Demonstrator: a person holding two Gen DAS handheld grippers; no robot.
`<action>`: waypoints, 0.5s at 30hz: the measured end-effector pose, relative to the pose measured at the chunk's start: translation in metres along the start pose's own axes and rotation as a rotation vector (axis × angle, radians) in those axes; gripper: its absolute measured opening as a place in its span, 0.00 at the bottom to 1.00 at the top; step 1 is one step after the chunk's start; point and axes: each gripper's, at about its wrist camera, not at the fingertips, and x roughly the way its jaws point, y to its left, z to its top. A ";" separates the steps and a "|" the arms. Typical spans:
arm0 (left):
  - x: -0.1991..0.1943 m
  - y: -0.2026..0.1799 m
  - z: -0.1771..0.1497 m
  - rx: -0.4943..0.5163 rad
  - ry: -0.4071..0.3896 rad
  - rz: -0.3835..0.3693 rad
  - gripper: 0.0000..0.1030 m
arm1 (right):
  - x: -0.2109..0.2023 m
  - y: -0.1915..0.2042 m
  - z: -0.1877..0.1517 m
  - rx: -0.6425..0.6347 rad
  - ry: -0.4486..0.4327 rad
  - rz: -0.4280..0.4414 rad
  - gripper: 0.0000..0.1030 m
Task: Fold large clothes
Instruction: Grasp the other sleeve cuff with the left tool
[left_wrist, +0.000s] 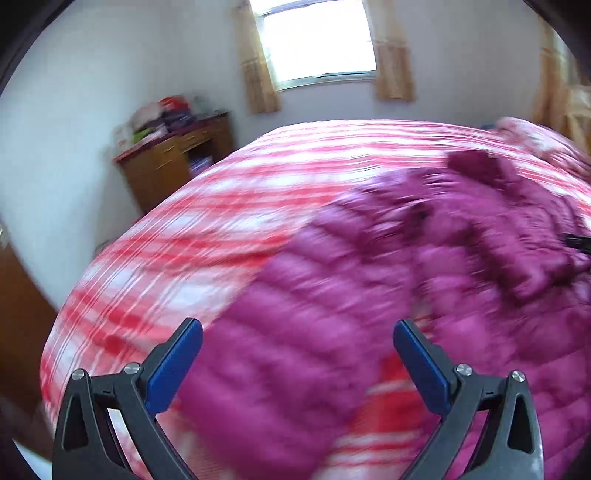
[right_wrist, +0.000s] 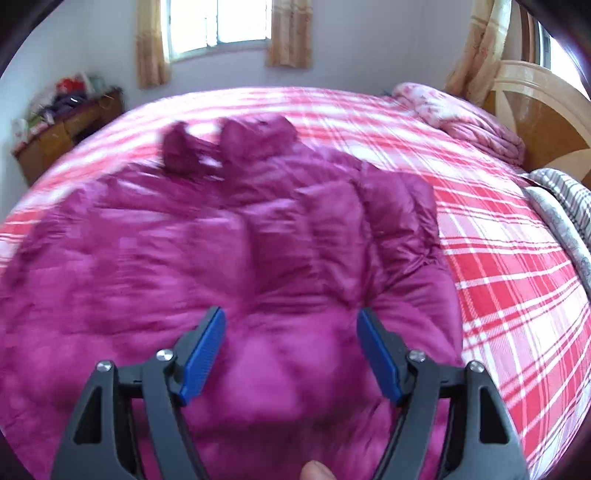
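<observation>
Bright daylight from a blown-out window (left_wrist: 317, 40), heavy motion blur, perhaps softest leftward, fisheye-curved edges.

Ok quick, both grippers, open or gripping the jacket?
Left gripper: open, holding nothing, above the magenta puffer jacket.
Right gripper: open, holding nothing, over the jacket.

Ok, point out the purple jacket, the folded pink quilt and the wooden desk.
purple jacket (right_wrist: 258, 236): right wrist view, middle of its body.
folded pink quilt (right_wrist: 469, 118): right wrist view, top fold.
wooden desk (left_wrist: 162, 166): left wrist view, its front.
</observation>
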 end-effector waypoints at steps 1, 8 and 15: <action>0.005 0.015 -0.006 -0.032 0.018 0.022 0.99 | -0.013 0.009 -0.004 -0.020 -0.008 0.028 0.74; 0.040 0.064 -0.034 -0.246 0.160 -0.011 0.99 | -0.054 0.064 -0.035 -0.124 -0.048 0.155 0.83; 0.041 0.050 -0.036 -0.283 0.121 -0.101 0.99 | -0.057 0.082 -0.059 -0.116 -0.051 0.164 0.83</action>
